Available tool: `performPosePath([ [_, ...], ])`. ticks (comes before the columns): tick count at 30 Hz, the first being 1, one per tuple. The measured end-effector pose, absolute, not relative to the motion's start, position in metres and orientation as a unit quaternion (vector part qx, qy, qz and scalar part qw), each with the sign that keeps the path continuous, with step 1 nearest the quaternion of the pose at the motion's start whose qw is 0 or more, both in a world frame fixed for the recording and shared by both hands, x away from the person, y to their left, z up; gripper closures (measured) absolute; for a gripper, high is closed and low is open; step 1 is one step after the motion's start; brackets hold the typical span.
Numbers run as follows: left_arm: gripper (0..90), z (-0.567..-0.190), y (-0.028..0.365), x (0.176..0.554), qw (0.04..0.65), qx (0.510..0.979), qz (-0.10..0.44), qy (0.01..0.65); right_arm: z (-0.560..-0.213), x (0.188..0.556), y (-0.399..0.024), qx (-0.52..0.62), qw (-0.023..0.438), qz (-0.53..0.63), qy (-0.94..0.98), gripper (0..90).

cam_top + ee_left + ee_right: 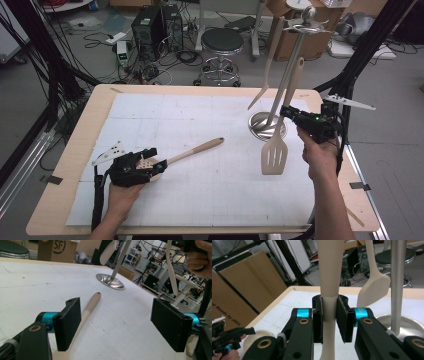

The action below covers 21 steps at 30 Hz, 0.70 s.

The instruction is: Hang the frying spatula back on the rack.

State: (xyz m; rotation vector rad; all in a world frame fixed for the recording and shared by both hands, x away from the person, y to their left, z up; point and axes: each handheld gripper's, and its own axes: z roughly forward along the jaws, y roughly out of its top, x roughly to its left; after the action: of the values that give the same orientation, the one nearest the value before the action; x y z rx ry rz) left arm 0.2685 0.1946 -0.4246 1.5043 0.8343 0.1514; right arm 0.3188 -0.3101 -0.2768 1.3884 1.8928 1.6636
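The work here looks like hanging kitchen tools on the rack (pixel 295 65), a steel pole on a round base (pixel 268 126) at about 2 o'clock on the table (pixel 70 165).

One tool, a plain spatula (pixel 267 75), already hangs from the top of the rack, on its 9 o'clock side, so that part seems done.

The right gripper (pixel 289 113) is clamped on the handle of the slotted turner (pixel 275 155). In the right gripper view both pads press the pale handle (pixel 329 310) from two sides. The turner is in the air, nearly upright, blade down, just at 5 o'clock of the base, and its handle end reaches up beside the pole. It is not on a hook yet. I judge this is the middle step: the turner must go higher until the end of its handle can catch a hook at the top.

The left gripper (pixel 152 162) rests on the table at about 8 o'clock. Its jaws stand wide apart, grasping nothing. The spoon (pixel 195 150) lies flat on the mat; its handle points toward 2 o'clock. In the left gripper view the handle (pixel 90 306) passes just beside the left pad (pixel 68 322), but I cannot tell if it touches.

So one tool is hung, one is on the way, and the spoon is left.
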Motion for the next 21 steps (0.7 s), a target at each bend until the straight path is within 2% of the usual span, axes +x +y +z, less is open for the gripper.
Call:
performPosePath([
  [14, 25.0, -0.425, 0.196, 0.269, 0.652, 0.659, 0.064, 0.370, -0.235, 0.328, -0.316, 0.478, 0.152, 0.581, 0.640, 77.4],
  [21, 25.0, -0.425, 0.196, 0.269, 0.650, 0.661, 0.065, 0.369, -0.226, 0.333, -0.317, 0.481, 0.152, 0.583, 0.637, 77.4],
])
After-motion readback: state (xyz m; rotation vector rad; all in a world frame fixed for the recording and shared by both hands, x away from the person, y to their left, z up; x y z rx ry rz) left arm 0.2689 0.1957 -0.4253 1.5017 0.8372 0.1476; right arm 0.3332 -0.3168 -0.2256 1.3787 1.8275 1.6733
